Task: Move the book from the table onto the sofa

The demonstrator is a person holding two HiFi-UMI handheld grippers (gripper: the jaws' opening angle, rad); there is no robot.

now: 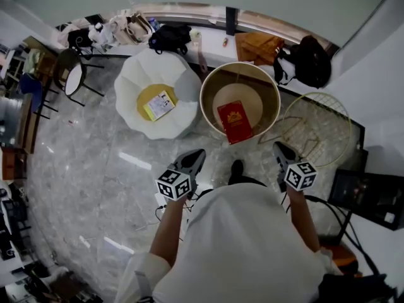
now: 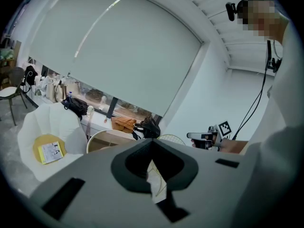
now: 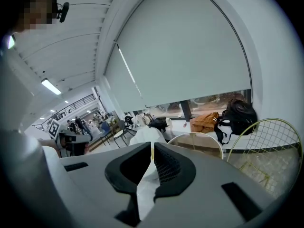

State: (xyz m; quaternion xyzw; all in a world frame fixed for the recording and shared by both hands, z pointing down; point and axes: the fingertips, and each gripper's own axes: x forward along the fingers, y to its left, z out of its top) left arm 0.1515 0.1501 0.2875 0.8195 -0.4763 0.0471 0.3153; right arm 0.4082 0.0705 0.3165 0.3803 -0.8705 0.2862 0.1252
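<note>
Left claw (image 1: 194, 158): closed, empty.
Right claw (image 1: 281, 149): closed, empty.
Book (image 1: 234, 122): red, flat on the round table (image 1: 270, 87), ahead of my claws.
Sofa (image 1: 136, 81): white, left of the table.
Floor (image 1: 82, 182): pale marble.
Arms (image 1: 167, 229): I hold both forward, tipped slightly down.

The left gripper (image 1: 197, 154) and the right gripper (image 1: 279, 148) had matt grey plastic shells with dull black jaw linings, the right one's ribbed. Ahead of them and between the two, the book (image 1: 235, 122) showed a glossy red cover on the table (image 1: 206, 100), whose top looked like smooth pale wood. Ahead of the left gripper, the sofa (image 1: 180, 81) looked matt white and its yellow cushion (image 1: 148, 95) cloth-like, with a paper booklet (image 1: 159, 105) on it. Ahead of the right gripper stood a thin metal wire frame (image 1: 328, 128). The floor (image 1: 88, 182) beneath both was polished, veined stone.
</note>
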